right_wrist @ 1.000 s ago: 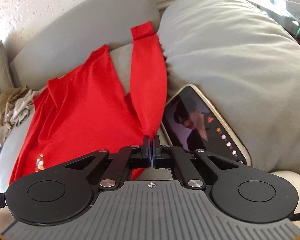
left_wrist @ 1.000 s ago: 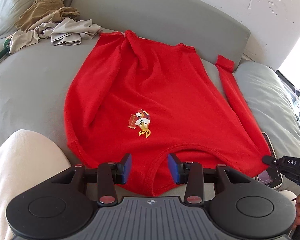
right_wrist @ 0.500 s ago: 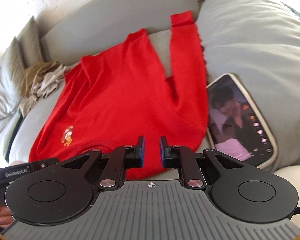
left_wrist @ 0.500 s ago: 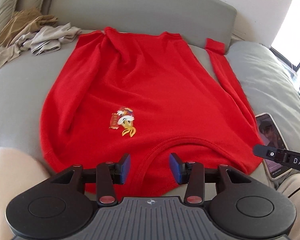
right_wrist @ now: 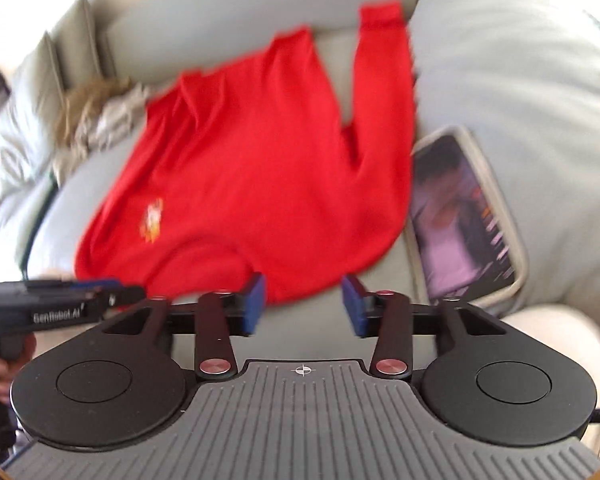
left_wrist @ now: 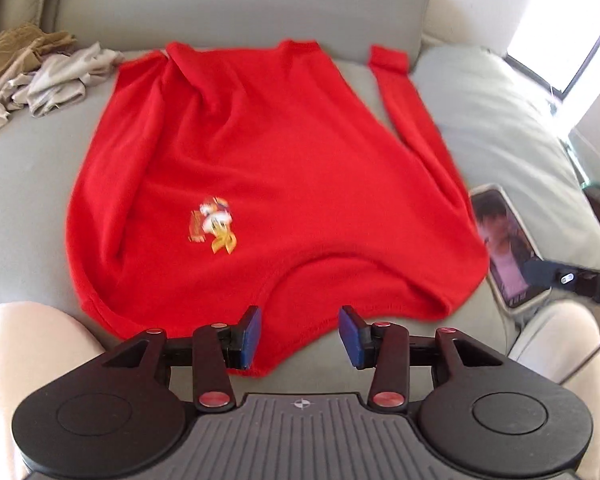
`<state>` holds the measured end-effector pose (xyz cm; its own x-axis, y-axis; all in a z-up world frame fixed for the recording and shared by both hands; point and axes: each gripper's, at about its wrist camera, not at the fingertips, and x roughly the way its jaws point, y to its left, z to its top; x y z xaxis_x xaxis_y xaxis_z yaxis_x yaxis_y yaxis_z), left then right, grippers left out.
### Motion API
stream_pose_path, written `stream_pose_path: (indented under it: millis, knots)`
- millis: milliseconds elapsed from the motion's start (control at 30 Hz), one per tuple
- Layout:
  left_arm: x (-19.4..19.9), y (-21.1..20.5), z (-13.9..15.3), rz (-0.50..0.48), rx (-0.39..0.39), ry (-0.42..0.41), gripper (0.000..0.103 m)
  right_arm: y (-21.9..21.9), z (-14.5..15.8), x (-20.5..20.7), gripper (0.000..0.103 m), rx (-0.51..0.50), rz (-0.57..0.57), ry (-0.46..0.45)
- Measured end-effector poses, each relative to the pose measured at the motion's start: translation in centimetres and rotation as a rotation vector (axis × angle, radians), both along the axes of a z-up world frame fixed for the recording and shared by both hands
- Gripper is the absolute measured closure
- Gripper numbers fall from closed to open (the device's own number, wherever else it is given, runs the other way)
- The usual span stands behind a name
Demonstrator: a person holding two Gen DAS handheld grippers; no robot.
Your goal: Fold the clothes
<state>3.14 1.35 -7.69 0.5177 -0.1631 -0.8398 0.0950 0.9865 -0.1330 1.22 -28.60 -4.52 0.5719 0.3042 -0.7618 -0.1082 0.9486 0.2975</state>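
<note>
The left gripper (left_wrist: 299,336) hovers with its blue pads spread wide and nothing between them, poised over the near collar edge of the red sweatshirt (left_wrist: 268,184). The right gripper (right_wrist: 303,306) is likewise wide apart and empty, just past the garment's near shoulder; that view is blurred, so whether a pad brushes the cloth cannot be told. The sweatshirt lies spread flat, front up, on the grey sofa (left_wrist: 28,168), neckline toward the person, a small cartoon emblem (left_wrist: 214,224) on the chest, one sleeve (left_wrist: 412,120) stretched toward the backrest. Just beside that sleeve's shoulder a phone (left_wrist: 508,256) rests with its screen lit. A crumpled heap of beige clothes (left_wrist: 48,76) sits well apart at the far left.
</note>
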Motion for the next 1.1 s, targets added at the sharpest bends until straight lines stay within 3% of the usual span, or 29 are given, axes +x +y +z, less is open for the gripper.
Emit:
stream_pose_path:
  millis: [67, 167, 333, 533, 667, 833, 933, 1033, 1100]
  knots:
    - [0.0, 0.5, 0.8, 0.033, -0.027, -0.032, 0.059, -1.1, 2.4, -0.1, 0.051, -0.011, -0.035, -0.080]
    - [0.6, 1.6, 1.3, 0.096, -0.052, -0.045, 0.059, -3.0, 5.3, 0.3, 0.034, -0.008, -0.108, -0.184]
    - [2.1, 2.6, 2.2, 0.147, -0.092, -0.063, 0.057, -5.0, 8.4, 2.4, 0.032, 0.022, -0.162, -0.282]
    - [6.4, 1.0, 2.0, 0.100, -0.083, -0.075, 0.055, -4.8, 10.1, 7.7, 0.025, 0.050, -0.119, -0.287]
    - [10.9, -0.8, 0.1, 0.082, -0.053, -0.036, 0.057, -4.4, 10.3, 12.9, 0.025, 0.040, -0.128, -0.249]
    - [14.9, -1.6, -2.7, 0.100, -0.059, 0.021, 0.056, -5.1, 10.3, 18.7, 0.025, 0.133, -0.151, -0.180]
    - [16.3, -1.8, -4.2, 0.111, -0.071, 0.055, 0.056, -5.1, 9.0, 22.6, 0.024, 0.074, -0.113, -0.197]
    - [17.2, -2.3, -5.3, 0.127, -0.082, 0.092, 0.056, -5.4, 6.4, 28.2, 0.035, 0.005, -0.087, -0.217]
    - [17.6, -2.6, -5.3, 0.141, -0.105, 0.108, 0.056, -5.9, 4.1, 32.5, 0.061, -0.001, -0.111, -0.195]
